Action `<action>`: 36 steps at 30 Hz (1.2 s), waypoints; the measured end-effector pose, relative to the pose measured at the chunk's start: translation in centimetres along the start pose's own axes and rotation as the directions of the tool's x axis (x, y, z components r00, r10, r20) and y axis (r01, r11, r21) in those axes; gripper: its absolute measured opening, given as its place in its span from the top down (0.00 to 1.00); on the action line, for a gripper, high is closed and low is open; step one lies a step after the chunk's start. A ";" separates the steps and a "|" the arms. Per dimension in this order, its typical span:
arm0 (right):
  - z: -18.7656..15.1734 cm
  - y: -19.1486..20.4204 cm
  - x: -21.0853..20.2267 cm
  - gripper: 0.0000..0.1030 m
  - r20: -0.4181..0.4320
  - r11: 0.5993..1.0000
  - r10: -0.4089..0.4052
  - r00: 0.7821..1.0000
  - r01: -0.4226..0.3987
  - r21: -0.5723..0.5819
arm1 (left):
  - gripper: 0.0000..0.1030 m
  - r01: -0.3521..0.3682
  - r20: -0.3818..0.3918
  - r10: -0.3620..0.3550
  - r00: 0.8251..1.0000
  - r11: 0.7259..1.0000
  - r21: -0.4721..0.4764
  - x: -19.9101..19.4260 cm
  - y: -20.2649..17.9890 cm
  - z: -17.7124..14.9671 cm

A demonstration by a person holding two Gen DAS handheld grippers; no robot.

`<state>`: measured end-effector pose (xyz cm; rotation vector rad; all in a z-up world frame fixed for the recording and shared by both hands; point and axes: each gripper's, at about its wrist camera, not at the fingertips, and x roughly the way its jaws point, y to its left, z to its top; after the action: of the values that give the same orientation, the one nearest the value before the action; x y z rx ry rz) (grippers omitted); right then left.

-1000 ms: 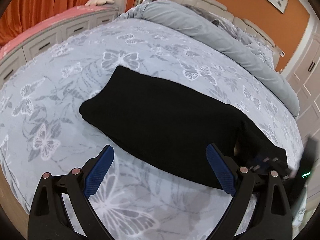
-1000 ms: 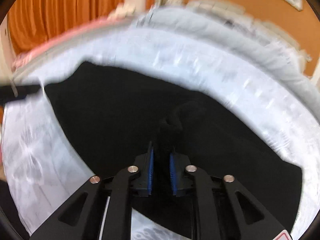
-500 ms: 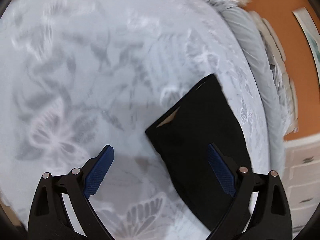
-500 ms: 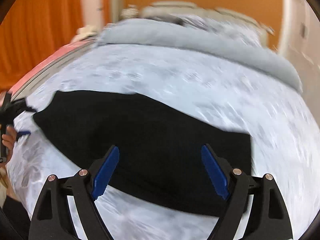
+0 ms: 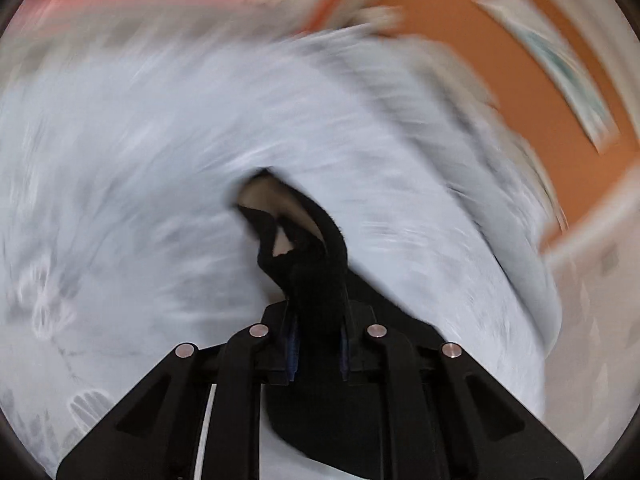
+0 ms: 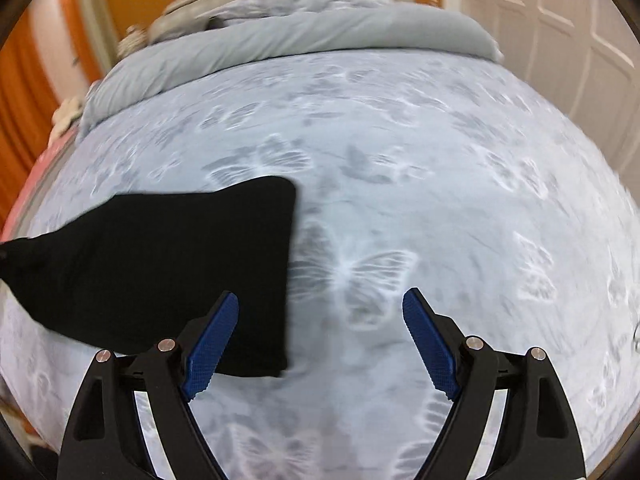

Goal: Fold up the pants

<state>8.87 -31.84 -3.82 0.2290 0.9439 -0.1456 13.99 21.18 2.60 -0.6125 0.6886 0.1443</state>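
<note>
The black pants [image 6: 168,264] lie folded on the butterfly-print bedspread [image 6: 440,184], at the left of the right wrist view. My right gripper [image 6: 320,336] is open and empty, its left finger over the pants' near right corner. In the blurred left wrist view, my left gripper [image 5: 316,344] is shut on a bunched end of the pants [image 5: 308,272], which rise from the jaws and show a pale inner lining.
A rolled grey duvet [image 6: 288,40] lies along the head of the bed. A white panelled door [image 6: 560,40] stands at the right. Orange curtains [image 6: 24,92] hang at the left. The bedspread [image 5: 120,200] fills the left wrist view.
My left gripper, open half a second ago, has shut on an end of the pants and is moving fast. My right gripper let go earlier and has swung right along the pants.
</note>
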 end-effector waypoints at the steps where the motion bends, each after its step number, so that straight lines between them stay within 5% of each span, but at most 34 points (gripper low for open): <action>1: 0.1 -1.3 0.0 0.21 -0.005 0.999 0.000 1.000 0.000 0.039 | 0.87 0.049 0.009 -0.050 0.999 0.995 0.090 -0.7 -3.4 -1.2; 3: 0.3 -2.9 0.0 0.21 -0.014 0.996 0.001 1.000 0.000 0.084 | 0.86 0.155 -0.054 -0.146 0.988 0.959 0.238 -1.0 -9.9 -5.3; 5: 0.2 -3.5 -0.1 0.21 -0.013 0.995 -0.001 1.000 0.002 0.098 | 0.79 0.216 -0.163 -0.165 0.973 0.903 0.372 0.3 -14.8 -9.9; 7: 0.1 -3.7 0.0 0.21 -0.019 0.996 -0.010 1.000 0.012 0.089 | 0.68 0.239 -0.290 -0.089 0.953 0.808 0.538 3.1 -19.0 -16.8; 9: 0.1 -3.7 0.2 0.21 -0.026 0.997 -0.011 1.000 0.013 0.079 | 0.63 0.212 -0.340 0.015 0.940 0.755 0.620 4.9 -20.2 -21.2; 12: 0.0 -3.2 0.3 0.21 -0.039 0.996 0.036 0.999 -0.033 0.081 | 0.36 0.212 -0.332 0.029 0.943 0.718 0.663 3.7 -20.2 -23.3; 14: 0.1 -1.7 0.2 0.20 -0.041 0.994 0.092 0.995 -0.089 0.058 | 0.06 0.236 -0.291 -0.054 0.955 0.734 0.637 0.5 -19.3 -21.5; 18: 0.2 3.0 0.8 0.20 -0.070 0.975 0.217 0.974 -0.219 -0.020 | 0.05 0.287 -0.206 -0.206 0.957 0.794 0.536 -4.3 -16.1 -17.1; 22: -0.3 8.8 3.1 0.20 -0.171 0.914 0.395 0.903 -0.405 -0.030 | 0.05 0.143 -0.072 -0.123 0.990 0.868 0.475 -4.4 -12.5 -12.9; 25: -0.6 12.1 4.9 0.20 -0.222 0.879 0.461 0.859 -0.476 -0.013 | 0.05 0.057 -0.058 -0.037 0.998 0.920 0.388 -3.1 -9.5 -10.2; 27: -0.7 13.5 6.4 0.18 -0.252 0.877 0.465 0.849 -0.480 0.001 | 0.05 0.023 -0.064 -0.002 0.998 0.946 0.324 -2.7 -7.0 -8.6; 30: -0.6 15.0 7.4 0.15 -0.215 0.896 0.434 0.875 -0.445 -0.001 | 0.05 -0.030 -0.046 0.044 0.998 0.961 0.273 -2.5 -4.3 -6.8; 33: -0.4 17.2 7.6 0.72 -0.219 0.889 0.430 0.876 -0.453 -0.066 | 0.05 -0.075 -0.028 0.084 0.996 0.971 0.228 -3.1 -1.5 -5.3; 36: 0.2 18.6 7.0 0.86 -0.203 0.870 0.466 0.861 -0.488 -0.069 | 0.05 -0.089 -0.030 0.096 0.995 0.979 0.185 -3.7 0.3 -4.3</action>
<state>17.23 -14.12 -6.98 0.3651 1.0445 0.3982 8.64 19.23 2.20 -0.4071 0.7586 0.1534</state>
